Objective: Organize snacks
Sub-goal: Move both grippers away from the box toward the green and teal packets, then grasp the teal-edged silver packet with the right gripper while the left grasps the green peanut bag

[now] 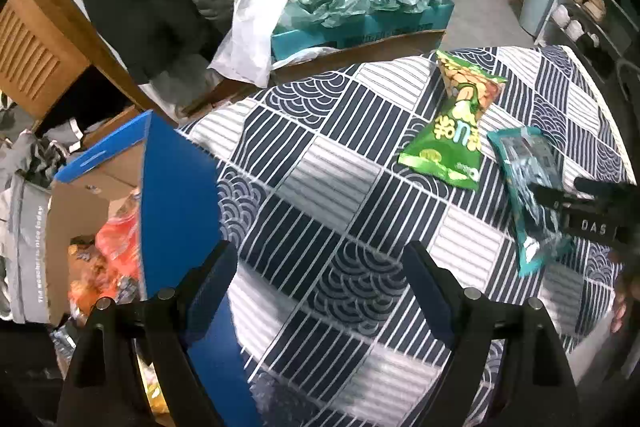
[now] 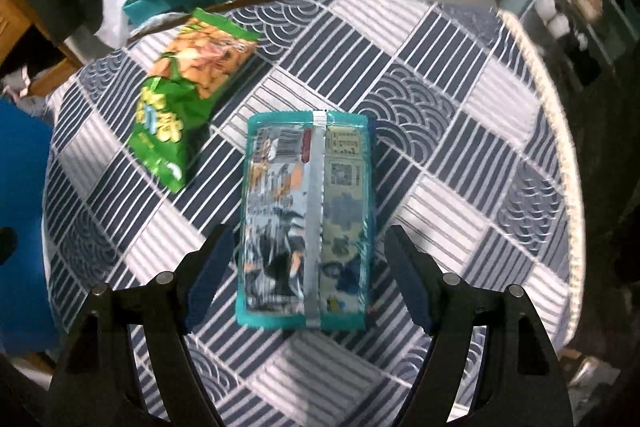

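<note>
At the far left, off the table's edge, stands an open blue-walled box [image 1: 176,195] with orange and red snack packs [image 1: 116,247] already inside; judging by that, it is where the snacks on the table [image 1: 340,187] are meant to go. The left tool [image 1: 320,291] hangs over bare checked cloth beside the box, jaws spread wide and empty.

Further right, 2 snacks lie flat on the table: a green bag [image 2: 184,91], then a teal packet [image 2: 308,223] just beside it, apart from it, back seam up. The right tool [image 2: 306,275] points steeply down over the teal packet, jaws wide, 1 finger on each long side, neither pad pressing yet; it holds nothing.

The step in hand looks like picking up this packet. To do it well, lower until the pads flank the packet's middle, keep the seam centred between them, and close gently so the puffed film creases rather than slips out. Lift straight up before carrying it left, clear of the green bag
</note>
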Action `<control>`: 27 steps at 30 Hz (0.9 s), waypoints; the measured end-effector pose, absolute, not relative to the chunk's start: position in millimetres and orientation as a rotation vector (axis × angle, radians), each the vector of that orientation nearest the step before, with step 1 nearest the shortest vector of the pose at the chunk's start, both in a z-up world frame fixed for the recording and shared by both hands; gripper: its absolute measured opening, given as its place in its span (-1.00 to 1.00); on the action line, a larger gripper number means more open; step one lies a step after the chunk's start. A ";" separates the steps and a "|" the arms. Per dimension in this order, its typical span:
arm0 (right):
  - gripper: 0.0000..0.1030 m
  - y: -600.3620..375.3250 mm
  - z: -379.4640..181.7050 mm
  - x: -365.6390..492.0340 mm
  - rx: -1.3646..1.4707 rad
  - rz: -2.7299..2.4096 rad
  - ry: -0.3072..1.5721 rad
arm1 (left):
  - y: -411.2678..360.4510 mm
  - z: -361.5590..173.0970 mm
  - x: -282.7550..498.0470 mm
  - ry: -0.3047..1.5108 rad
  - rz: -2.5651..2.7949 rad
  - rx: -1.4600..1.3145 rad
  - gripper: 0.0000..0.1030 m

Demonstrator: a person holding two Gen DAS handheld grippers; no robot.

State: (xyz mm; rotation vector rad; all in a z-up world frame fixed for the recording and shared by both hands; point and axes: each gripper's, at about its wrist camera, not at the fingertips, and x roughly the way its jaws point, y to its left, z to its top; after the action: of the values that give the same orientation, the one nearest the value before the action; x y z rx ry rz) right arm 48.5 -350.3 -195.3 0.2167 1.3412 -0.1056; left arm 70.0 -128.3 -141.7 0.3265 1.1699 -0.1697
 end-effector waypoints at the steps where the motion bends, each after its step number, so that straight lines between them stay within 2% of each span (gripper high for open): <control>1: 0.49 -352.6 -200.8 50.1 0.243 -0.103 1.346 | -130.2 -144.8 73.0 1.171 -0.173 0.326 0.67; 9: 0.50 -359.6 -225.1 56.5 0.297 -0.109 1.367 | -142.7 -166.5 93.2 1.217 -0.198 0.301 0.67; 15: 0.65 -341.5 -232.1 56.1 0.174 -0.113 1.378 | -153.4 -173.8 102.5 1.245 -0.224 0.271 0.67; 18: 0.69 -327.3 -235.7 55.3 0.076 -0.115 1.382 | -159.2 -173.6 102.2 1.238 -0.242 0.283 0.67; 22: 0.69 -329.5 -235.1 54.2 0.091 -0.101 1.380 | -167.1 -173.9 102.9 1.234 -0.268 0.299 0.67; 23: 0.67 -333.4 -234.9 54.7 0.100 -0.101 1.376 | -169.2 -173.7 103.8 1.233 -0.274 0.300 0.67; 24: 0.57 -337.7 -233.0 54.6 0.109 -0.108 1.369 | -171.9 -173.1 105.1 1.232 -0.281 0.301 0.67; 25: 0.36 -340.5 -229.6 54.5 0.114 -0.115 1.358 | -174.6 -172.2 106.9 1.229 -0.287 0.297 0.67; 27: 0.25 -348.5 -223.4 54.9 0.141 -0.117 1.350 | -178.2 -170.7 111.4 1.227 -0.294 0.285 0.67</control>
State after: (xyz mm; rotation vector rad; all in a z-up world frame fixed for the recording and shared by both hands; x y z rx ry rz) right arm 54.9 -348.5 -223.4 0.1407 1.3498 -0.1173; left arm 111.4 -178.2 -170.7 0.2853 1.2270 -0.2938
